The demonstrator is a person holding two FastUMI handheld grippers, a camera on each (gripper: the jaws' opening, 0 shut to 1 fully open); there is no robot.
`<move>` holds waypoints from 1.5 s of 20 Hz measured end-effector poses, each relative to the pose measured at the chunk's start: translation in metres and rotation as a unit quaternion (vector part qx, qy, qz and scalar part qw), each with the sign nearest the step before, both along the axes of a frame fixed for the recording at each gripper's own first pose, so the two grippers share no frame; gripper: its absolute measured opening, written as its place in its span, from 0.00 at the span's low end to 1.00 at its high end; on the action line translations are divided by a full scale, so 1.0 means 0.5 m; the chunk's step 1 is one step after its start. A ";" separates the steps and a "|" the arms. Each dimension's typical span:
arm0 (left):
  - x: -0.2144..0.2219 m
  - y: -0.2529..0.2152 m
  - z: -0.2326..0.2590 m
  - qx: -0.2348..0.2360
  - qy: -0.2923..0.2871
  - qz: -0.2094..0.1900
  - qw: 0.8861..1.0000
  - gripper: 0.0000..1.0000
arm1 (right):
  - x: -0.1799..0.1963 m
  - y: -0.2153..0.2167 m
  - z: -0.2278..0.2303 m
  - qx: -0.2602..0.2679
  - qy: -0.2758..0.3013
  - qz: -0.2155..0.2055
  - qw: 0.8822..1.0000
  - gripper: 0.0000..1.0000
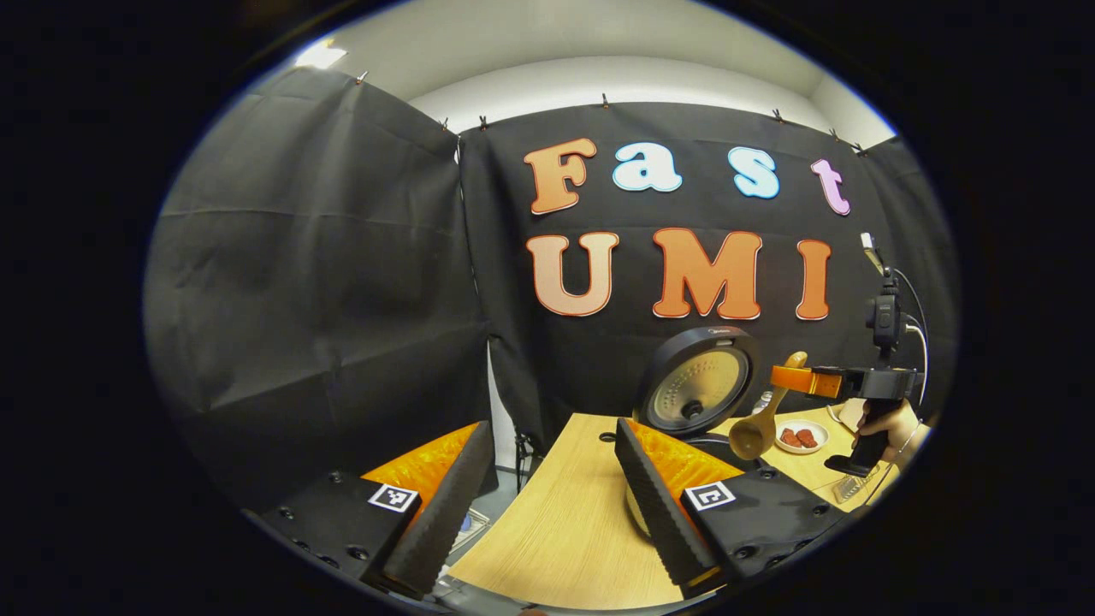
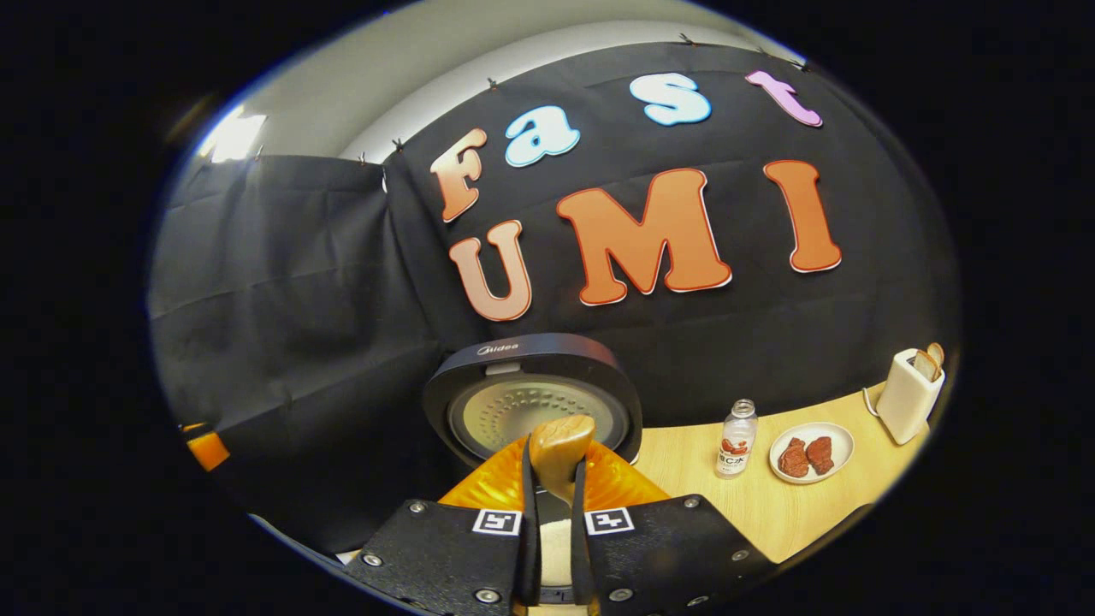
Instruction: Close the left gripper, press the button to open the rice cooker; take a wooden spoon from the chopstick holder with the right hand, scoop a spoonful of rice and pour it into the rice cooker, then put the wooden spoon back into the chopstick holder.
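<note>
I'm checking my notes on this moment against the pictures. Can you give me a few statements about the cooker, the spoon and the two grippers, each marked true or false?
1. The rice cooker lid stands open. True.
2. The right gripper is shut on the wooden spoon. True.
3. The left gripper is shut. False: its fingers stand wide apart.
4. The plate is bare. False: two reddish pieces lie on it.
5. A bottle stands upright beside the plate. True.

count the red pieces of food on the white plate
2. Both lie on the white plate on the wooden table, side by side: one piece nearer the bottle, the other piece nearer the toaster. None looks hidden.
</note>
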State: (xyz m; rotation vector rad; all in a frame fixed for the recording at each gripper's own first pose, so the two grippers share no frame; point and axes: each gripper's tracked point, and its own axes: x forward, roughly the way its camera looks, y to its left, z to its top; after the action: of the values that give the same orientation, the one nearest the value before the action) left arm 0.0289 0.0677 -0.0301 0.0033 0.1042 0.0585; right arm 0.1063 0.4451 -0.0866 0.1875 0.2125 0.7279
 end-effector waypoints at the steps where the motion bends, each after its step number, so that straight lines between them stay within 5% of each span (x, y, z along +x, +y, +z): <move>1: 0.003 0.002 0.004 -0.001 -0.004 0.005 1.000 0.98 | 0.002 -0.017 0.012 0.010 0.002 -0.005 1.000 0.13; 11: 0.052 -0.112 0.032 -0.042 -0.025 -0.038 0.998 0.98 | 0.038 -0.373 0.089 0.058 0.001 -0.128 0.990 0.13; 16: 0.066 -0.150 0.042 -0.025 -0.031 -0.050 0.998 0.94 | 0.036 -0.566 0.059 0.052 0.008 -0.201 0.978 0.13; 18: 0.063 -0.197 0.048 -0.023 -0.035 -0.092 0.995 0.94 | 0.036 -0.624 0.033 0.050 0.018 -0.223 0.973 0.13; 19: 0.061 -0.210 0.059 -0.022 -0.043 -0.096 0.994 1.00 | 0.038 -0.646 0.018 0.048 0.023 -0.231 0.971 0.13; 30: 0.034 -0.279 0.082 -0.020 -0.056 -0.073 0.996 0.94 | 0.078 -0.739 -0.203 0.031 0.104 -0.254 0.961 0.13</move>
State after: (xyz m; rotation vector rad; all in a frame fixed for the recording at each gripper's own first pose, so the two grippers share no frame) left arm 0.0462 -0.0719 0.0110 -0.0314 -0.0070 -0.0892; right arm 0.1456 0.0756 -0.1883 0.3639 0.3258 0.2026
